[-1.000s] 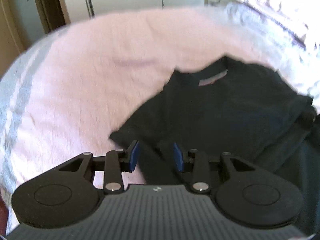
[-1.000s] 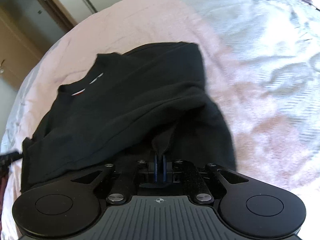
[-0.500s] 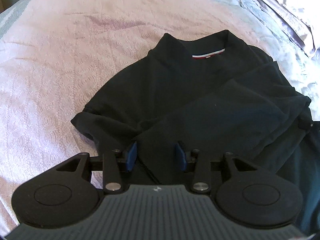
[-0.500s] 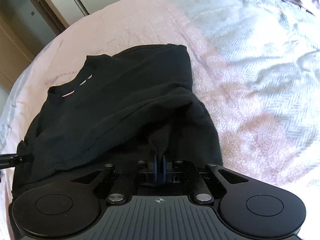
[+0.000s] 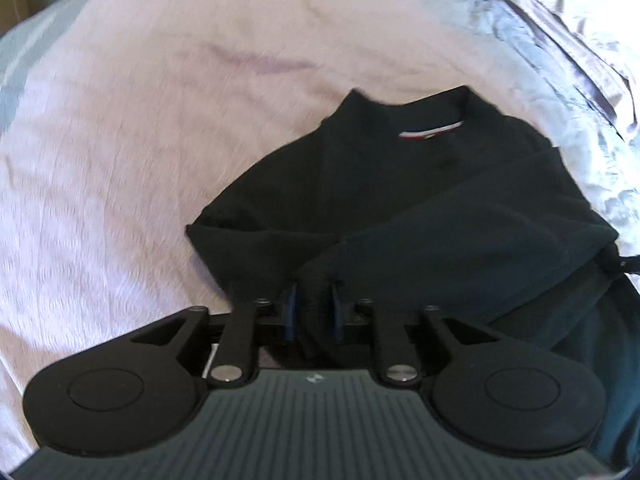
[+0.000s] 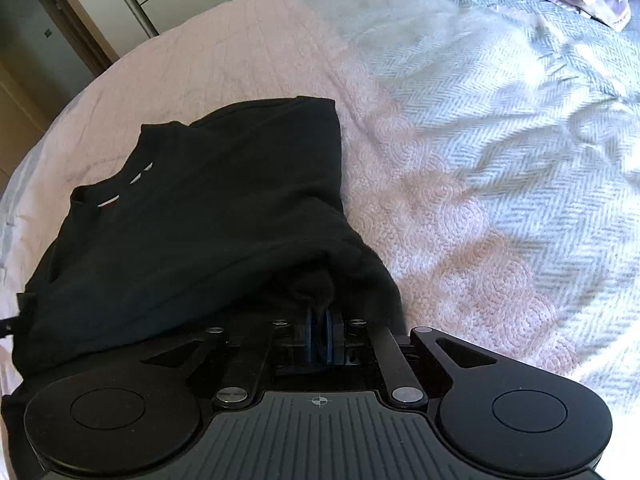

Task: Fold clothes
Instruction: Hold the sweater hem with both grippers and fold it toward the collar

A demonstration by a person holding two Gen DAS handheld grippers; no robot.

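A black T-shirt (image 5: 420,208) lies on the bed with its collar and white neck label away from me; its lower part is lifted and doubled over the chest. My left gripper (image 5: 312,312) has its blue pads narrowed around a fold of the hem, with black cloth between them. My right gripper (image 6: 318,326) is shut on the other corner of the hem, and the T-shirt (image 6: 192,216) stretches from it to the left. The tip of the right gripper shows at the far right edge of the left wrist view.
The pink quilted bedspread (image 5: 140,140) lies under the shirt. A pale blue herringbone cover (image 6: 500,92) lies to the right, with lilac pillows (image 5: 580,28) beyond. White wardrobe doors and a wooden door frame (image 6: 76,24) stand past the bed's far end.
My left gripper's fingers have closed in from wide open onto the shirt's hem. Both grippers have carried the hem forward, toward the collar. The right gripper has stayed shut.
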